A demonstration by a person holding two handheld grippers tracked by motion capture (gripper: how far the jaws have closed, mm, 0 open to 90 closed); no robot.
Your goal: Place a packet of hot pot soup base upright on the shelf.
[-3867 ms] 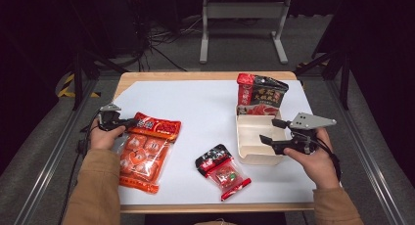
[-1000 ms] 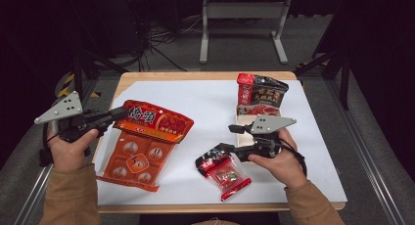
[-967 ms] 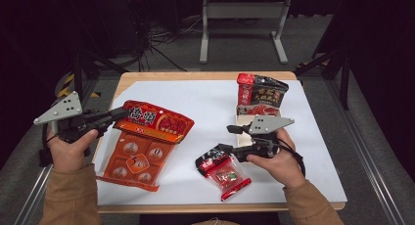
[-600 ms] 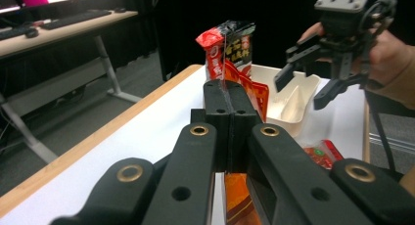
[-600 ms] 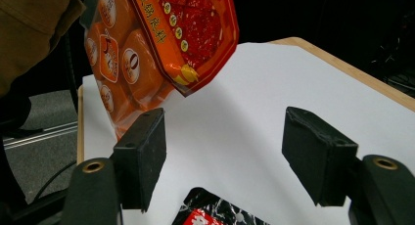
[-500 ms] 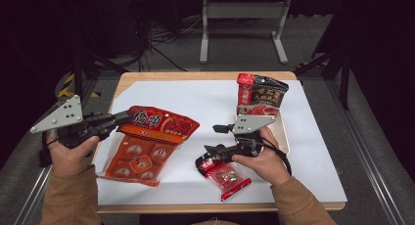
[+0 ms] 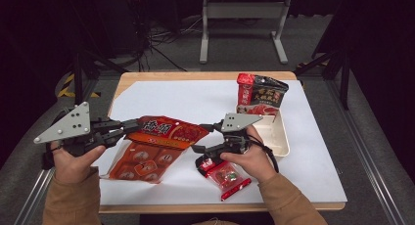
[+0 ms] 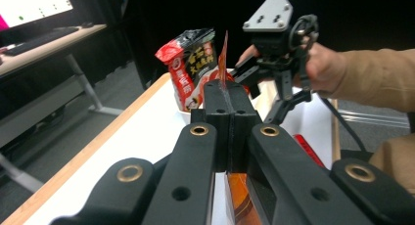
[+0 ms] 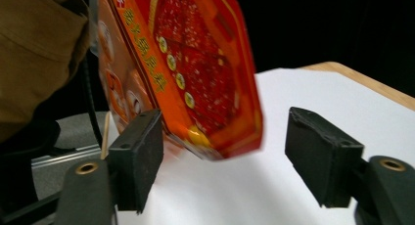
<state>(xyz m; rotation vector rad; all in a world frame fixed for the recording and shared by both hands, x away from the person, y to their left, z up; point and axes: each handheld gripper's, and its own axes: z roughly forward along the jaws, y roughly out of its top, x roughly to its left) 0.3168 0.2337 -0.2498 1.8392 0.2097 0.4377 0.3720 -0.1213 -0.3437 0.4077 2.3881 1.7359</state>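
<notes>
1. Left gripper (image 7: 128,127) clamped tight on the left end of the orange snack bag (image 7: 155,147), header strip lifted, lower edge trailing on the white sheet (image 7: 303,151). From the left gripper view, bag edge pinched thin between the closed jaws, running straight up out of them.

2. Bag hanging limp and sagging from the pinch: light, soft film with a printed card-like header, individually wrapped pieces showing through the clear window. Probably slippery, prone to swing and crumple. Best hold judged to be the flat sealed header rim, not the puffy window.

3. Right gripper (image 7: 202,138) spread wide, nothing pressed yet. In the right gripper view, bag's right corner (image 9: 215,137) poking between the two pads (image 9: 142,161), near the left one; contact hard to tell through the blur. Jaws just eased slightly narrower, bag corner between them.

4. Small red packet (image 7: 226,176) flat on the sheet beneath the right hand.

5. Further right, cream tray (image 7: 280,142) with a tall red-and-black pouch (image 7: 259,95) standing at its far end.
</notes>
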